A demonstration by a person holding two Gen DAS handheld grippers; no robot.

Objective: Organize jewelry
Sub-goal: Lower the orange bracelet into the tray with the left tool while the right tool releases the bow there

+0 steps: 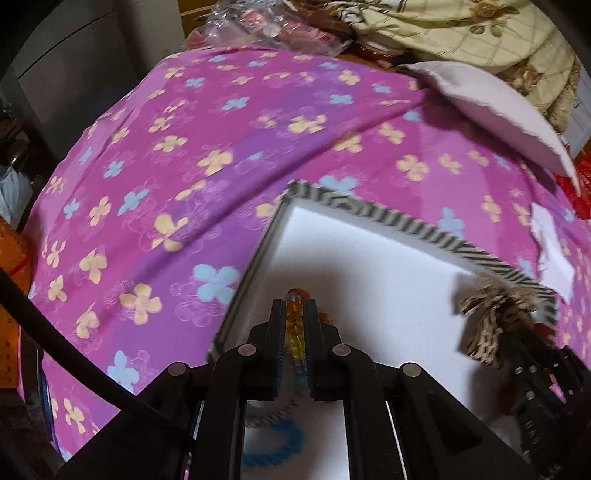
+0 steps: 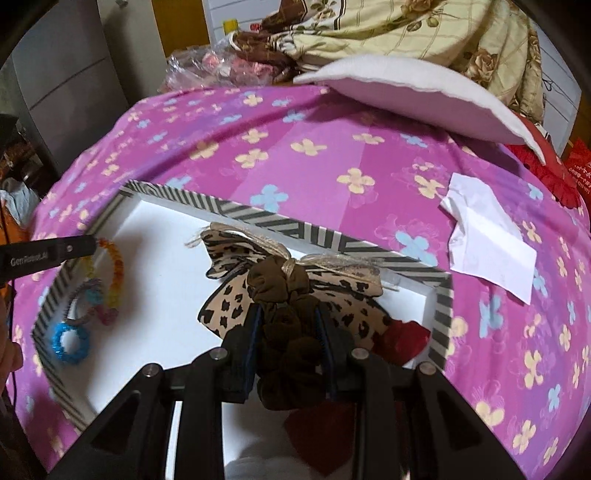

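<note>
A white tray with a black-and-white striped rim point(image 1: 402, 220) point(image 2: 258, 218) lies on a pink flowered cloth. My left gripper point(image 1: 294, 310) is shut on a rainbow bead bracelet point(image 1: 294, 317) point(image 2: 114, 266) over the tray's left side. A blue ring point(image 1: 273, 448) point(image 2: 70, 341) and a striped loop lie below it. My right gripper point(image 2: 288, 314) is shut on a dark brown scrunchie point(image 2: 288, 354) with a leopard-print bow point(image 2: 236, 291) point(image 1: 487, 317), over the tray's right part. A red scrunchie point(image 2: 402, 338) lies in the tray's right corner.
A white crumpled paper point(image 2: 487, 236) point(image 1: 552, 251) lies on the cloth right of the tray. A white foam sheet point(image 2: 417, 96) point(image 1: 491, 110), a quilt point(image 2: 424, 29) and a plastic bag of pink items point(image 1: 266, 22) sit at the back.
</note>
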